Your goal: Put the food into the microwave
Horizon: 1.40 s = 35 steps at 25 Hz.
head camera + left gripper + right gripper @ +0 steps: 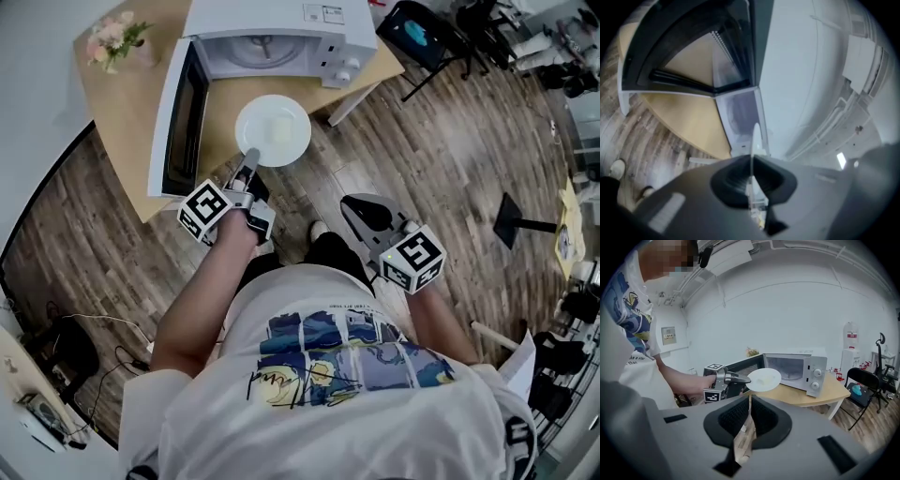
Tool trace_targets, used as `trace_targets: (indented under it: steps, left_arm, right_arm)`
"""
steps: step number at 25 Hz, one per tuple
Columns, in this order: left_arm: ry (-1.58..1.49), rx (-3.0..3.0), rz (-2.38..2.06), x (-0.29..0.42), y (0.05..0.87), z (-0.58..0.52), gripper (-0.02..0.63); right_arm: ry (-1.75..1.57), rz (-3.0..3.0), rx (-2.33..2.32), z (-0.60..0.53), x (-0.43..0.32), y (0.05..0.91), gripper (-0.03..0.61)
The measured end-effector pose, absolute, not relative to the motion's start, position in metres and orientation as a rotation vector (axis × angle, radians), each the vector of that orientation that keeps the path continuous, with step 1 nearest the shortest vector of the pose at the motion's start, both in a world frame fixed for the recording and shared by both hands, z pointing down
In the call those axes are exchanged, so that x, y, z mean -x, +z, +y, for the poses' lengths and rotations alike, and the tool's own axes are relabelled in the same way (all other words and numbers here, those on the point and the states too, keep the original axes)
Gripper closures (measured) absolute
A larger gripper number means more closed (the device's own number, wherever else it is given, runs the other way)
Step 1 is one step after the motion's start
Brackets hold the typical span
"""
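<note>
1. Left gripper: jaws nearly together, pinched on the near rim of a white plate. In the left gripper view the gripper shows the plate edge-on, a thin white blade rising from between the pads.
2. Food: a pale yellowish piece lying about mid-plate. What kind of food it is cannot be told.
3. Plate position: held in the air, roughly level, in front of the microwave, over the near edge of the wooden table. It is outside the cavity.
4. Microwave: white and standing on the table. Its door is swung wide open to the left in the head view, and the turntable is visible inside.
5. Right gripper: low by the person's waist, well apart from the plate. Its own view shows the gripper with pads meeting and nothing between them.
6. The right gripper view looks across at the left gripper, the plate and the microwave.
7. Surroundings: pink flowers on the far table corner, and a black chair on the wood floor to the right of the table.
</note>
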State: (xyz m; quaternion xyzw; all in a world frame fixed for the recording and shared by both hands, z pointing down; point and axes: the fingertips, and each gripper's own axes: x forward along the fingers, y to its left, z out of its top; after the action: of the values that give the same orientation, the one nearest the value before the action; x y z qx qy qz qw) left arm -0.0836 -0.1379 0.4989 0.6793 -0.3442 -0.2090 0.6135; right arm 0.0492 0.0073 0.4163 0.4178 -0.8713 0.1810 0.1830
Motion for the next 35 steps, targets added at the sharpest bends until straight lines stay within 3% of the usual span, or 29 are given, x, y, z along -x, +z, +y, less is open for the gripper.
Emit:
trace_targets:
  steps: [18, 35]
  left_arm:
    - [-0.585, -1.477, -1.033, 0.043, 0.542, -0.308, 0.597]
    - [-0.643, -1.362, -1.226, 0.037, 0.582, -0.399, 0.597]
  right_arm:
    - [0.491, -2.546, -0.994, -0.144, -0.161, 0.415, 0.563]
    - [0.525, -2.518, -1.000, -0.194, -0.264, 0.425, 0.563]
